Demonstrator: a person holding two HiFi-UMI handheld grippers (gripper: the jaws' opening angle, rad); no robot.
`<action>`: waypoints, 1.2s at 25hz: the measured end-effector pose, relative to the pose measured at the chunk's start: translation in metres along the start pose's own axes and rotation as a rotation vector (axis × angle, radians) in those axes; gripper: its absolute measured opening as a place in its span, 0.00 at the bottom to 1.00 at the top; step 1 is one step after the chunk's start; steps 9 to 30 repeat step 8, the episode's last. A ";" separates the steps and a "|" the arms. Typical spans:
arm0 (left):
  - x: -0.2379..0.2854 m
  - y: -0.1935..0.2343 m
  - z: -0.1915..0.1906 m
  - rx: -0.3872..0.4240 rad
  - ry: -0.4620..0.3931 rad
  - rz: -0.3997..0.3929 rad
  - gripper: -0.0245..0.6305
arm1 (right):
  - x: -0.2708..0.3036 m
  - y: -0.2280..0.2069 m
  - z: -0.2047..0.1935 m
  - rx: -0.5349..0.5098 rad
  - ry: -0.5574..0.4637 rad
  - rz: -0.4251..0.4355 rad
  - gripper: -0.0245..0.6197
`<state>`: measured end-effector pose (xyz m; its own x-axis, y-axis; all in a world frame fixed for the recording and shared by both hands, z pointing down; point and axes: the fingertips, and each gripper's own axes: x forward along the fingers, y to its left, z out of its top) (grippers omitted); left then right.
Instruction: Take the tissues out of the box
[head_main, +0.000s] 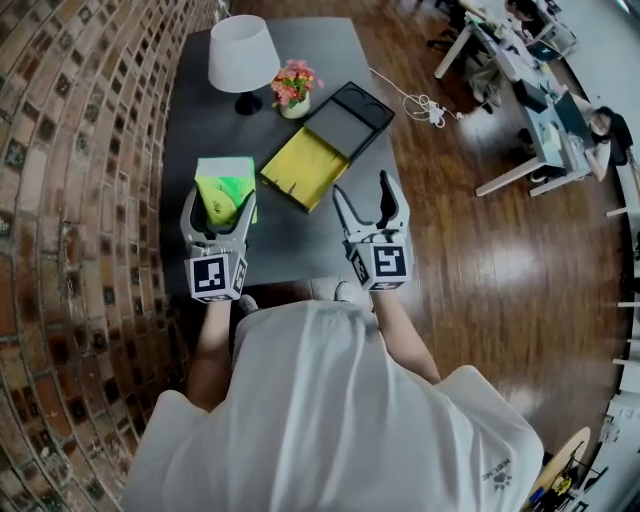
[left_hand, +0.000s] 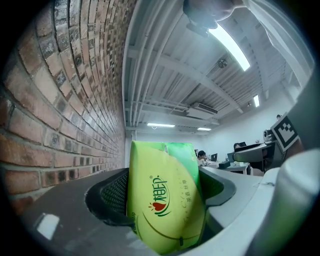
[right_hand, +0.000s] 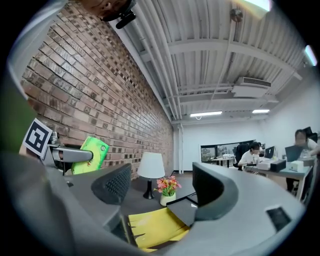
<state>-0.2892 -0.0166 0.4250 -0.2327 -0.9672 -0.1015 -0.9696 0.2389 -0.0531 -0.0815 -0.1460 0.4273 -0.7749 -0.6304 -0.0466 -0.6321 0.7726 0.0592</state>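
Tissue pack (left_hand: 165, 200) clamped, left gripper view

We see our left gripper (left_hand: 164, 191) with its dark jaws clamped on a green tissue pack (left_hand: 160, 215), which stands upright between them, its printed face turned toward us. A brick wall (left_hand: 55, 100) runs along our left, and a strip light (left_hand: 227, 45) crosses the ribbed ceiling above.

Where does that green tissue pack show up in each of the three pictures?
Head view: green tissue pack left of centre, clamped in the left tongs.
Left gripper view: the pack fills the bottom centre, between the pads.
Right gripper view: the pack at the left, before the wall.
Shared landmark: the brick wall.
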 end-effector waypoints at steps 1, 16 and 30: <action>0.000 0.001 -0.001 -0.001 0.000 0.002 0.65 | 0.001 0.000 0.000 -0.005 0.005 0.001 0.65; 0.005 0.007 -0.002 -0.035 0.002 -0.008 0.65 | 0.004 -0.002 0.005 -0.007 0.012 -0.017 0.65; 0.005 0.007 -0.002 -0.035 0.002 -0.008 0.65 | 0.004 -0.002 0.005 -0.007 0.012 -0.017 0.65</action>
